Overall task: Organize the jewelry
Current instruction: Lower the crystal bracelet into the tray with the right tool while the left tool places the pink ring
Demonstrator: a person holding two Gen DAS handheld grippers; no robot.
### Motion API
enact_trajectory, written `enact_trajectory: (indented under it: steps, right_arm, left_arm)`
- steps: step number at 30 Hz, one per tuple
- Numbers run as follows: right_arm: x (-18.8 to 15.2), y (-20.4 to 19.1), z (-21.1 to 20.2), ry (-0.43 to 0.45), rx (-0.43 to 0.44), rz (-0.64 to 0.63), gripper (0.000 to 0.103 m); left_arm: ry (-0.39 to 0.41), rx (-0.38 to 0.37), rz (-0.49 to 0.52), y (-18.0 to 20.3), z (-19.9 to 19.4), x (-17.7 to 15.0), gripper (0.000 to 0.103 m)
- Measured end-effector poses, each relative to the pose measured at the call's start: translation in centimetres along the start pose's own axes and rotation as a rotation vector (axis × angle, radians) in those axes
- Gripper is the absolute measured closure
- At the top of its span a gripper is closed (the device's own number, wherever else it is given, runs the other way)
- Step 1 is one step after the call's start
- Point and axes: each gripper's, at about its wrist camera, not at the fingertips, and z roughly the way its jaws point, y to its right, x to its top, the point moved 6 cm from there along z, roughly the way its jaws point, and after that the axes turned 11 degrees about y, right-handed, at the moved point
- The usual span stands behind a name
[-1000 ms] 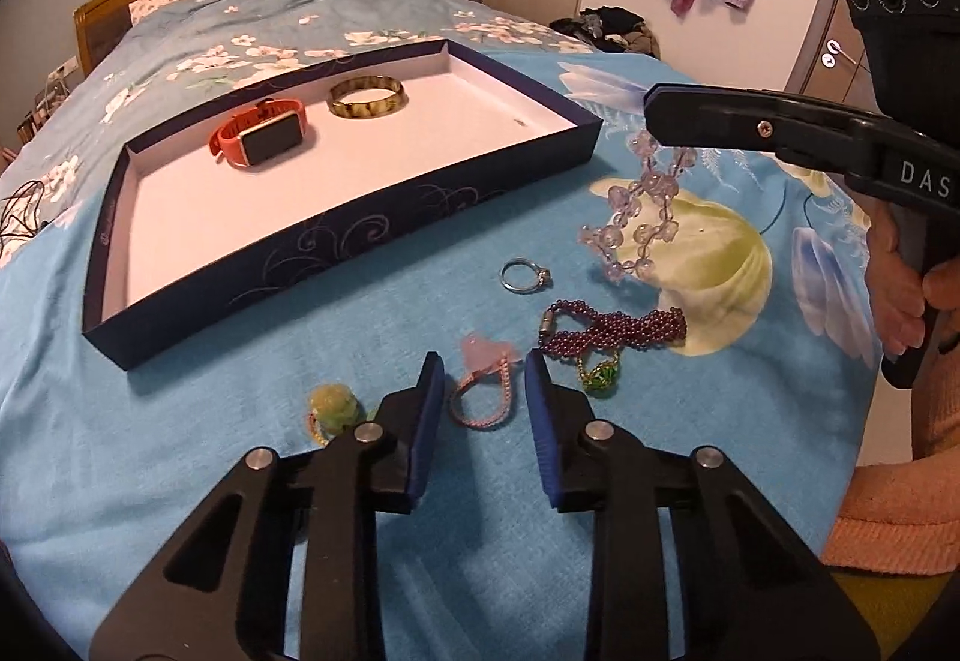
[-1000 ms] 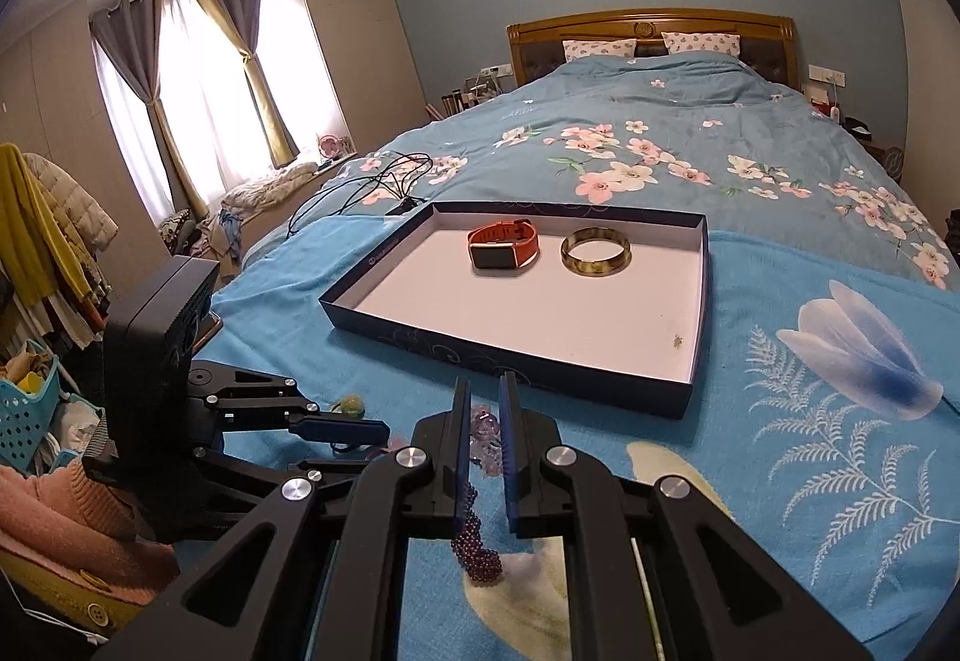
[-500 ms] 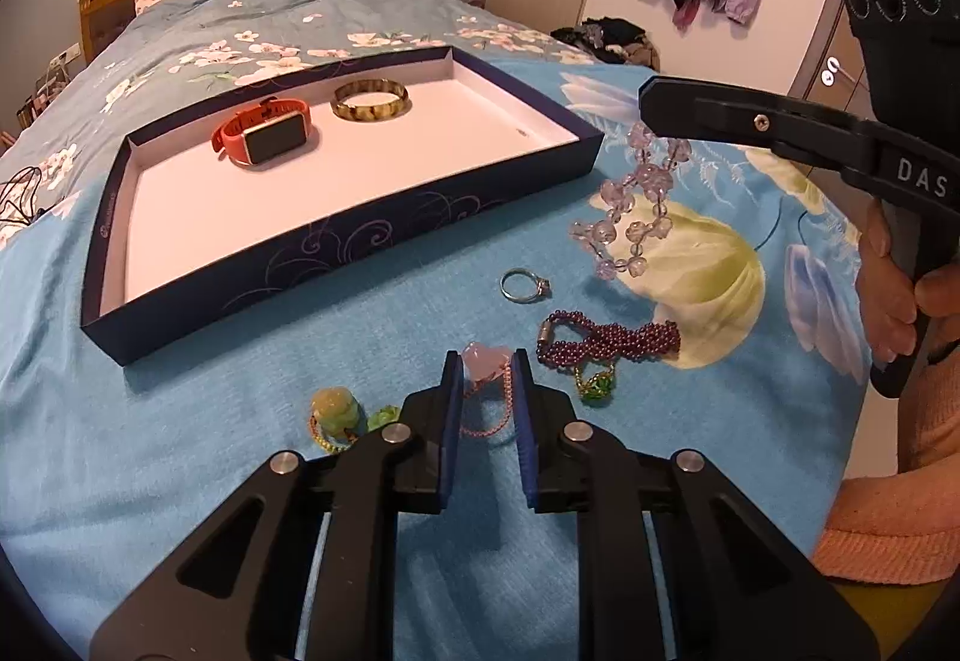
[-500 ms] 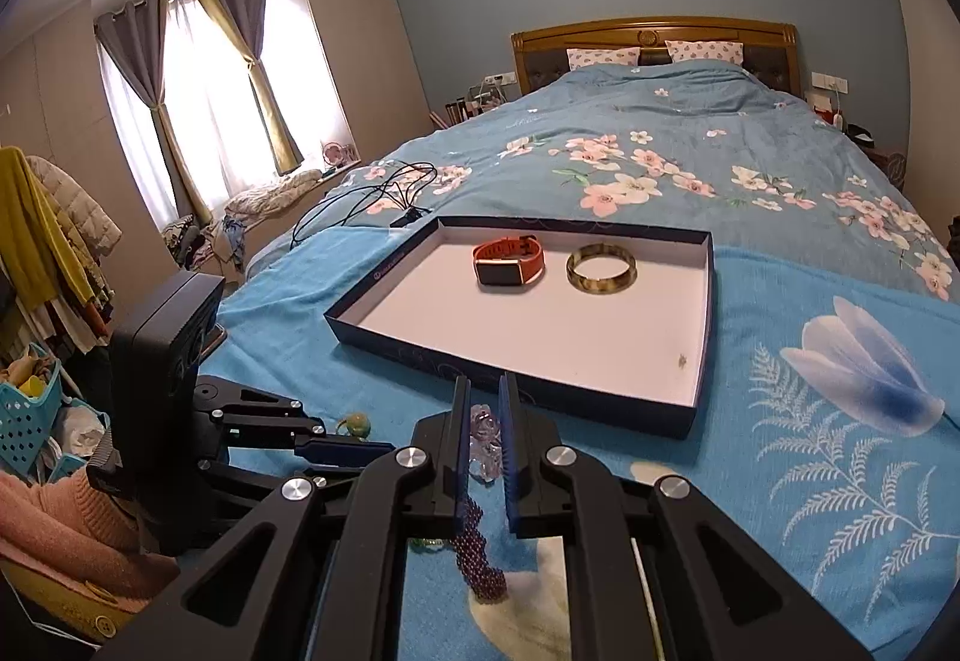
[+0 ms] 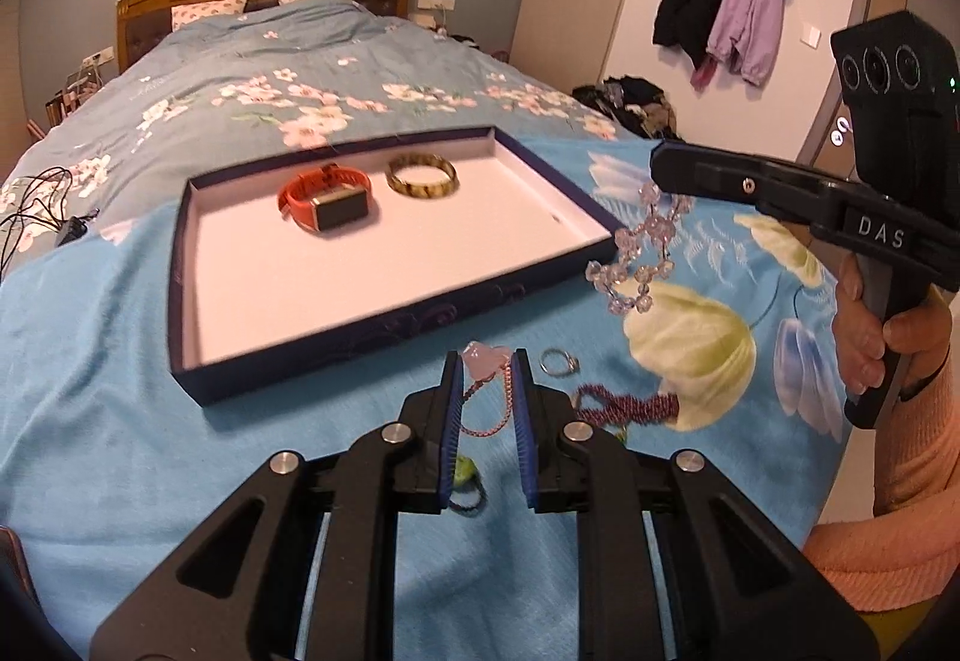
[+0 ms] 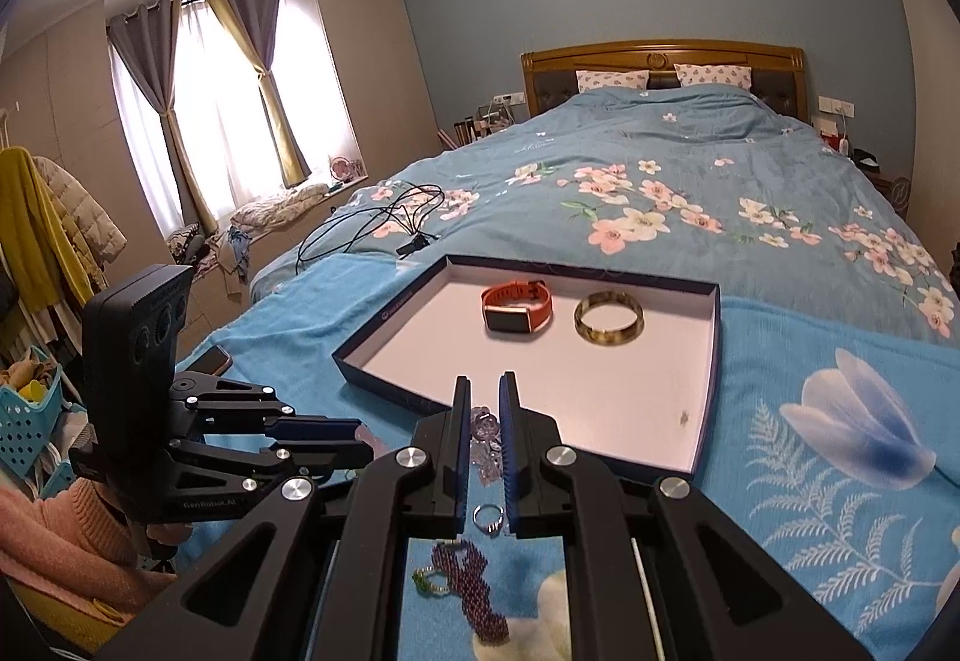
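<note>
1. The left gripper [image 5: 487, 361] is clamped on a pink cord bracelet [image 5: 489, 391] with a pale pink charm. The charm sits at the fingertips and the cord loop hangs slack below, clear of the bedspread [image 5: 120, 451], just short of the tray [image 5: 384, 328].
2. The right gripper [image 6: 483, 391] is pinched tight on a clear bead bracelet [image 5: 639, 256], which dangles beside the tray's right corner.
3. Both pieces look light and limp. The cord will likely sag and swing, so the charm seems the firmest hold. The beads look hard and slick, so a grip across one bead could slip.
4. Inside the tray lie an orange watch [image 5: 327, 202] and a bangle [image 5: 420, 175].
5. A ring [image 5: 558, 361] and a purple beaded strand [image 5: 624, 406] lie on the bedspread just outside the tray.
</note>
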Motion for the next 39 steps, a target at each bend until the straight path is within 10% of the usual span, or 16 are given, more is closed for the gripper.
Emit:
enact_trajectory:
  steps: [39]
  right_arm:
    - [3.6, 2.6, 7.2, -0.003, -0.037, 0.029, 0.095]
  left_arm:
    - [0.031, 0.115, -0.012, -5.5, 4.0, 5.4, 0.087]
